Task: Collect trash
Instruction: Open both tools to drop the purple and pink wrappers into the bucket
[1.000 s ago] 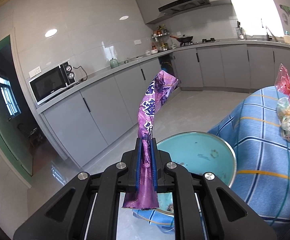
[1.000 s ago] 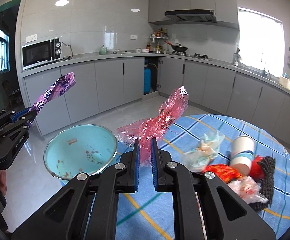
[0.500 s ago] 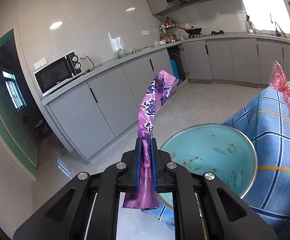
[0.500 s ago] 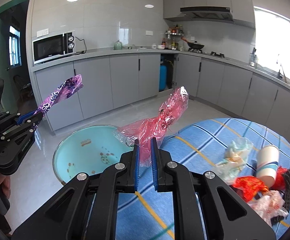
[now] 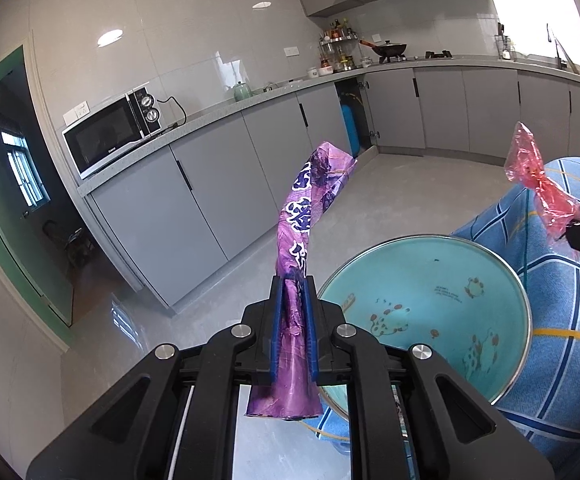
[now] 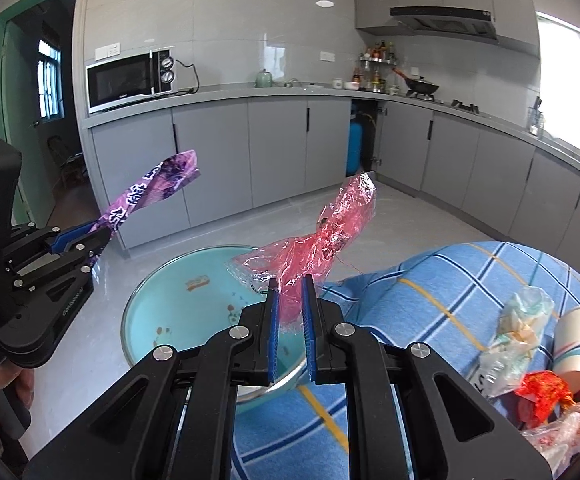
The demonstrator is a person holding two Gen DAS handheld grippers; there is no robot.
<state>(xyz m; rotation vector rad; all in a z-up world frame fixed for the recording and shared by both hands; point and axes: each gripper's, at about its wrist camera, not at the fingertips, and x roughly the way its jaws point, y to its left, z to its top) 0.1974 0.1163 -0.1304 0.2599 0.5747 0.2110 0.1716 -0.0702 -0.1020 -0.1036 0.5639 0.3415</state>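
Fingers (image 5: 278,312) of the left gripper (image 5: 293,292) are just starting to part, with the purple wrapper (image 5: 310,208) between them, its long end sticking up to the left of the teal basin (image 5: 430,304). Right of that, the right gripper (image 6: 289,292) pinches the crumpled red wrapper (image 6: 322,240) above the basin's rim. Further right, on the blue checked table (image 6: 430,280), lie a clear wrapper (image 6: 518,328), a paper cup (image 6: 572,344) and a red-orange wrapper (image 6: 544,392).

Two wrist views, shared basin (image 5: 430,308)
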